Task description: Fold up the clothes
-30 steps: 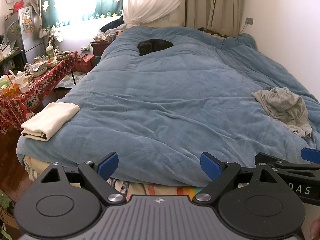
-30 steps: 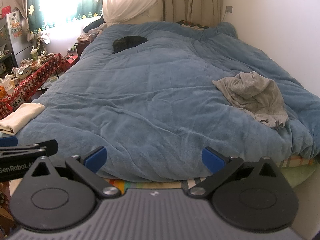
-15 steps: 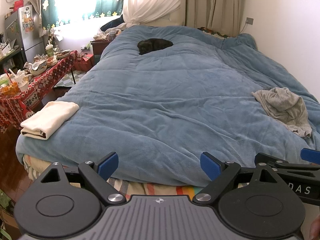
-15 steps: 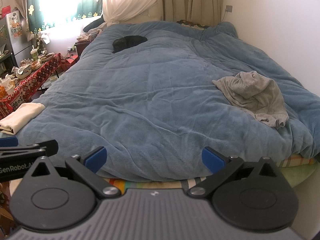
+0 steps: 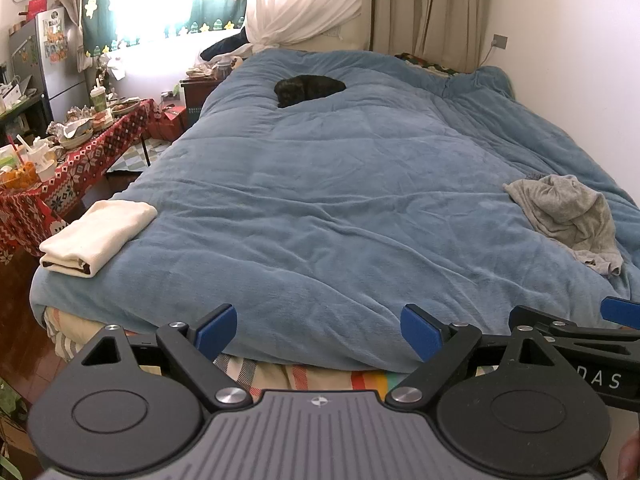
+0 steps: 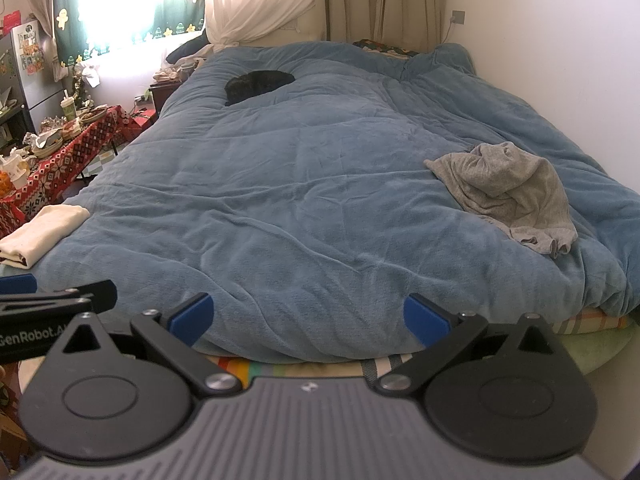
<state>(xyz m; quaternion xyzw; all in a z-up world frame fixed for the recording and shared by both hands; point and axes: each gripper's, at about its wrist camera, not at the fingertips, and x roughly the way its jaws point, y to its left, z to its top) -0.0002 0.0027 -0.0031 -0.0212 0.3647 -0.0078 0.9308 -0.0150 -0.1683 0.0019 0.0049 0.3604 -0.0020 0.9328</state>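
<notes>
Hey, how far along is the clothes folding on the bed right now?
Done: a cream garment lies folded at the bed's left front corner. In hand: nothing; the left tongs and right tongs are both open and empty at the foot of the bed. Left: the grey garment sits crumpled on the blue duvet at the right side, untouched.

Bedroom surroundings, as I see them from both wrist views.
I count: blue duvet [image 5: 340, 200] covering the bed; curled black shape [image 5: 309, 89] near its head; cluttered red patterned tablecloth [image 5: 80, 156] left; grey fridge [image 5: 44, 56]; beige curtains [image 6: 380, 0]; wall socket [image 5: 500, 41].
</notes>
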